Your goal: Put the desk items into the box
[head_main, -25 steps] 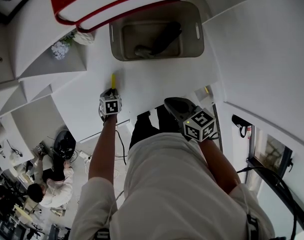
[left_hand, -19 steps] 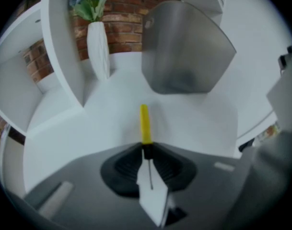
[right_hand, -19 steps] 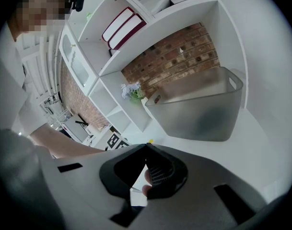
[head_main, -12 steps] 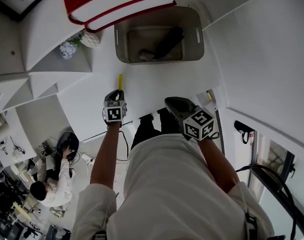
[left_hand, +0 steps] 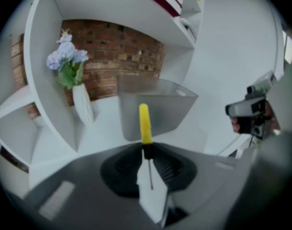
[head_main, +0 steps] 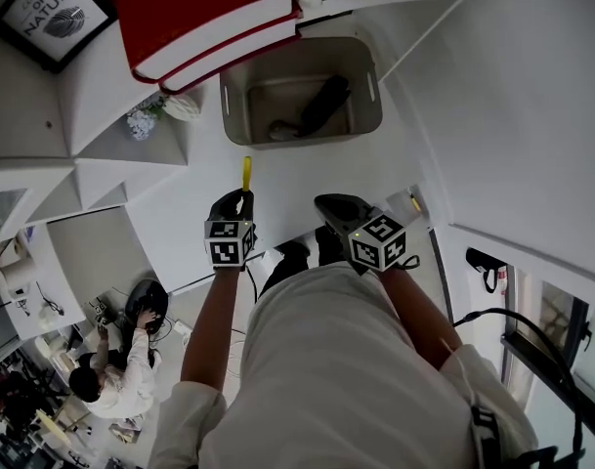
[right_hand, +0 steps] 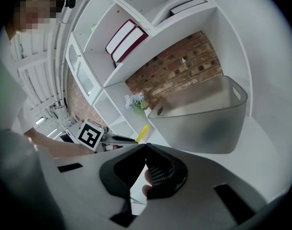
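Observation:
A yellow pen [head_main: 246, 171] with a black end sticks out of my left gripper [head_main: 242, 195], which is shut on it above the white desk [head_main: 307, 169]. In the left gripper view the yellow pen [left_hand: 145, 122] points at the grey box [left_hand: 155, 107] just beyond it, with the left gripper [left_hand: 146, 150] closed round its black end. The grey box [head_main: 300, 91] holds a dark object [head_main: 321, 101] and a smaller grey one. My right gripper [head_main: 334, 203] hovers at the desk's near edge; the right gripper [right_hand: 145, 146] is shut with nothing in it.
Red books [head_main: 204, 13] lie on a shelf above the box. A white vase of flowers [head_main: 165, 106] stands in a shelf cubby left of it, near a framed picture [head_main: 48, 13]. White shelving walls flank the desk on both sides.
My left gripper has risen off the desk with the yellow pen and come a little nearer the box. The right gripper has stayed in place.

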